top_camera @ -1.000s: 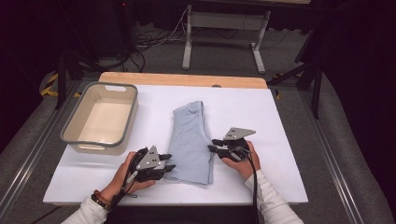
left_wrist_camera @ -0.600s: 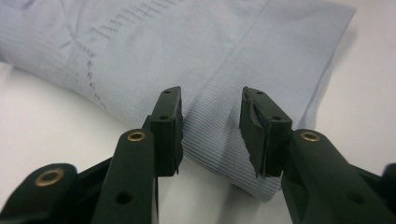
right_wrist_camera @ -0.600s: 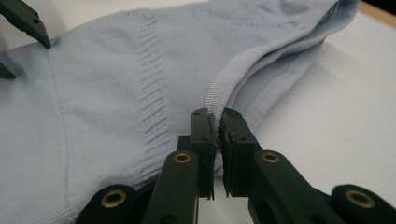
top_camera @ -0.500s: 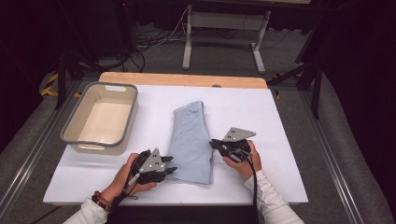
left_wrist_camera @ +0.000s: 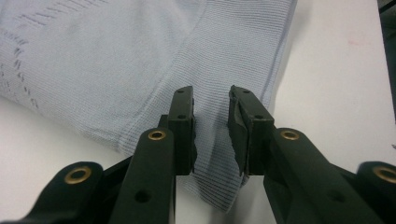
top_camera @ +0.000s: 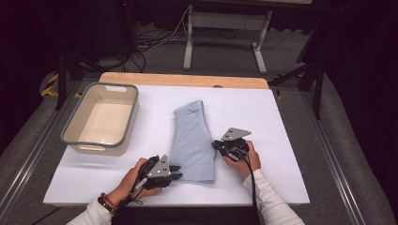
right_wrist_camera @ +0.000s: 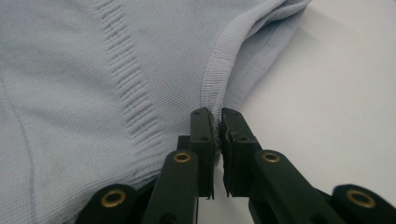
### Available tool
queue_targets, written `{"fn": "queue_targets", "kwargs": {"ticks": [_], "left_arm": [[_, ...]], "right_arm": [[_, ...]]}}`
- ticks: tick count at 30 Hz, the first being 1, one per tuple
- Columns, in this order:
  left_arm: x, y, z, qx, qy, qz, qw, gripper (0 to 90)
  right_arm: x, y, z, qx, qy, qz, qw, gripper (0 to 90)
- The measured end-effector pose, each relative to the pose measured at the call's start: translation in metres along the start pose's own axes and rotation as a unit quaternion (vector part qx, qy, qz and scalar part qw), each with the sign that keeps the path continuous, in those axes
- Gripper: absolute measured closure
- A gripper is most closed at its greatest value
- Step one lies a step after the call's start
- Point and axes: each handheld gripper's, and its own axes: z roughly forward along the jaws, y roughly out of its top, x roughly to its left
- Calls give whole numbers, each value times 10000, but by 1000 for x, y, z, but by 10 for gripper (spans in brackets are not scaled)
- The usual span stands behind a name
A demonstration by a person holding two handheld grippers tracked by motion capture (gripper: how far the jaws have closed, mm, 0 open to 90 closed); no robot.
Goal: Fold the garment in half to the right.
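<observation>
Centrally, the counter point(top_camera: 281, 122) carries a white work surface, with a strip of bare wood along its far edge. A grey-rimmed bin point(top_camera: 101, 118) stands at the left of that surface, well apart from the garment.

The folded garment point(top_camera: 194, 140) (pale blue, ribbed knit) lies flat near the middle of the counter, its long axis running from the far side toward the person. The bin and the garment do not touch.

The left gripper point(top_camera: 174, 172), held in the person's left hand point(top_camera: 133, 180), sits at the near left corner of the garment. In the left gripper view, its fingers point(left_wrist_camera: 183, 122) straddle a ribbed corner strip of the garment point(left_wrist_camera: 116, 65); the jaws have just been closing, with fabric between them, but a gap remains and the pads do not yet press on the cloth.

The right gripper point(top_camera: 217, 144), held in the right hand point(top_camera: 244, 157), meets the right edge of the garment about midway along it. In the right gripper view, its fingers point(right_wrist_camera: 202, 135) are nearly together and pinch the hemmed edge of the garment point(right_wrist_camera: 93, 70), which bunches between the pads. The jaws have just been closing onto this hem.
</observation>
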Motion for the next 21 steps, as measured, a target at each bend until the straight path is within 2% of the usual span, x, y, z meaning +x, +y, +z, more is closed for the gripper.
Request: {"fn": "queue_targets", "kwargs": {"ticks": [4, 8, 13, 16, 21], "left_arm": [[1, 0, 0, 11, -47, -2, 10000, 728], [0, 1, 0, 13, -3, 60, 10000, 727], [-2, 2, -1, 27, 51, 97, 9999, 714], [-2, 3, -3, -9, 77, 125, 9999, 703], [0, 5, -8, -109, 123, 104, 9998, 691]], "right_arm": [[0, -2, 1, 23, 7, 84, 10000, 837], [0, -2, 1, 0, 7, 112, 9999, 824], [1, -2, -1, -29, -56, 46, 10000, 807], [2, -1, -3, -82, -81, -14, 9999, 796], [-1, -1, -8, -246, -2, 90, 9997, 770]]}}
